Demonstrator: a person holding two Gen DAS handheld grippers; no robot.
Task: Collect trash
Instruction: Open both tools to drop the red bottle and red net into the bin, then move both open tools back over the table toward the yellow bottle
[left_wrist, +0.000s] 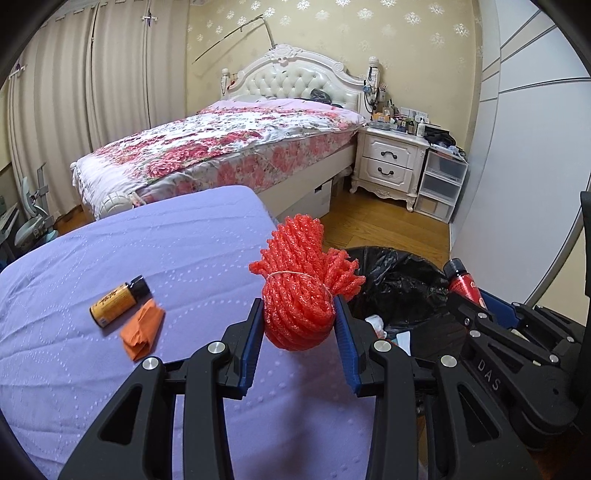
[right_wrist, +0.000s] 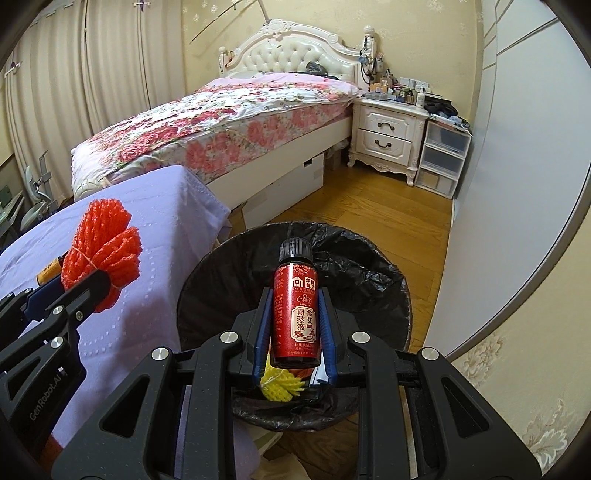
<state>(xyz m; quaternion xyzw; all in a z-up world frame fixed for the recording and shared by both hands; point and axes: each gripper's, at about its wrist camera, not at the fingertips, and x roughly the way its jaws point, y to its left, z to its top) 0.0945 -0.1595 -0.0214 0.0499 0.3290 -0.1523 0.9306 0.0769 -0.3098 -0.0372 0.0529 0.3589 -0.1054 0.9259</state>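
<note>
My left gripper (left_wrist: 300, 314) is shut on a bundle of red foam netting (left_wrist: 301, 284), held over the right edge of the purple-covered table (left_wrist: 147, 369), beside the bin. The same red foam netting (right_wrist: 101, 254) shows at the left of the right wrist view. My right gripper (right_wrist: 295, 325) is shut on a small red bottle (right_wrist: 295, 317) with a black cap, held above the open bin (right_wrist: 369, 280) lined with a black bag. The red bottle (left_wrist: 463, 282) also shows at the right of the left wrist view. An orange bottle (left_wrist: 118, 301) and an orange paper scrap (left_wrist: 142, 328) lie on the table.
Inside the bin lie a yellow foam net (right_wrist: 280, 386) and white scraps (left_wrist: 376, 325). A floral bed (left_wrist: 221, 147), a white nightstand (left_wrist: 388, 162) and plastic drawers (left_wrist: 439, 181) stand behind. Wooden floor (right_wrist: 369, 206) stretches between the bin and the bed. A grey wardrobe (right_wrist: 509, 184) rises on the right.
</note>
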